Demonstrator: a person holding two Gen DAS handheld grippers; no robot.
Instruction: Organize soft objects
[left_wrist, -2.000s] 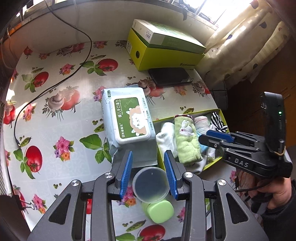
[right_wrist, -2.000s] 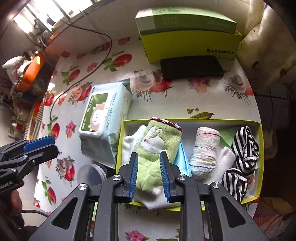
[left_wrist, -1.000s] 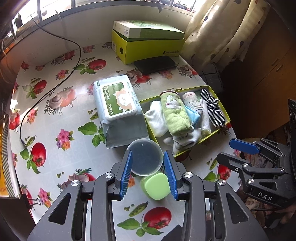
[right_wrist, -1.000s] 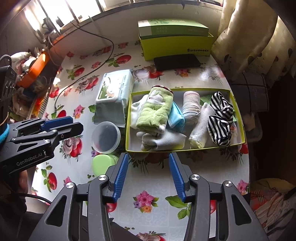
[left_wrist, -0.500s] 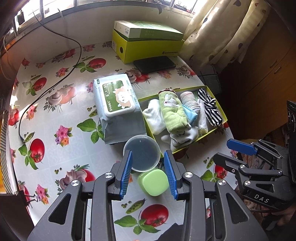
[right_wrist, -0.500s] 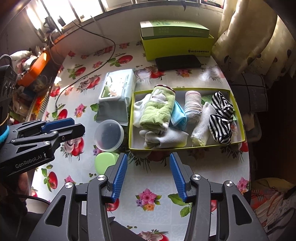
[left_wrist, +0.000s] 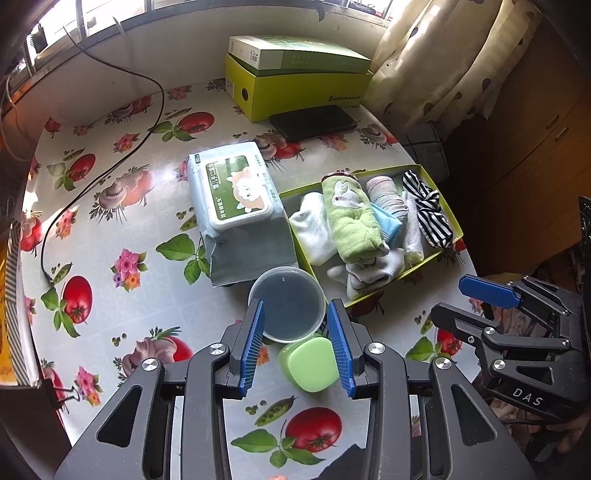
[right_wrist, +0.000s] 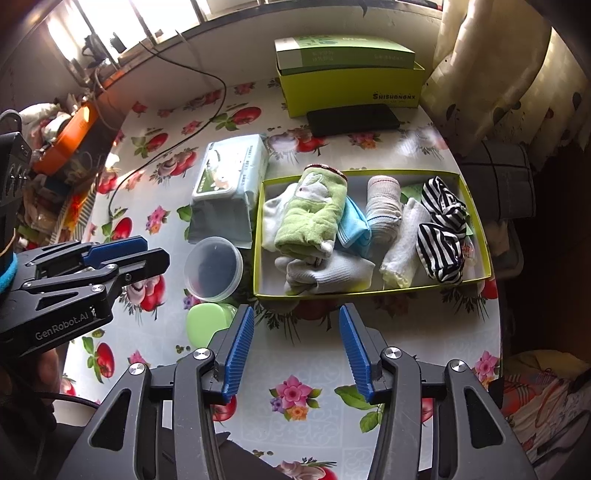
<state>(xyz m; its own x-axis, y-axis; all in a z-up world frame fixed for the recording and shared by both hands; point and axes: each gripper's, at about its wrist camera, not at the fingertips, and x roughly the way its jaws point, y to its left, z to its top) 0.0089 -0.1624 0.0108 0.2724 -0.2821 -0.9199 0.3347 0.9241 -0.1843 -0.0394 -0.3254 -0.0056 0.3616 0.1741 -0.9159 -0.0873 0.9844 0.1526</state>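
A shallow yellow-green box (right_wrist: 369, 291) (left_wrist: 413, 275) holds several soft items: a green rabbit towel (right_wrist: 314, 214) (left_wrist: 351, 218), white socks (right_wrist: 332, 273), a blue cloth (right_wrist: 354, 225), a rolled striped sock (right_wrist: 382, 203) and a black-and-white striped cloth (right_wrist: 441, 229) (left_wrist: 428, 210). My right gripper (right_wrist: 297, 347) is open and empty, held back from the box's near edge. My left gripper (left_wrist: 293, 341) is open and empty above the clear tub (left_wrist: 286, 302) and green case (left_wrist: 312, 363).
A pack of wet wipes (left_wrist: 232, 195) lies left of the box. A yellow-green carton (left_wrist: 299, 85) with a green box on top and a black flat device (left_wrist: 314, 122) sit at the back. A black cable (left_wrist: 110, 162) crosses the floral tablecloth. Curtains hang at right.
The right gripper let go of the green rabbit towel, opened and pulled back from the box. The left gripper also drew back; both now hover nearly still.
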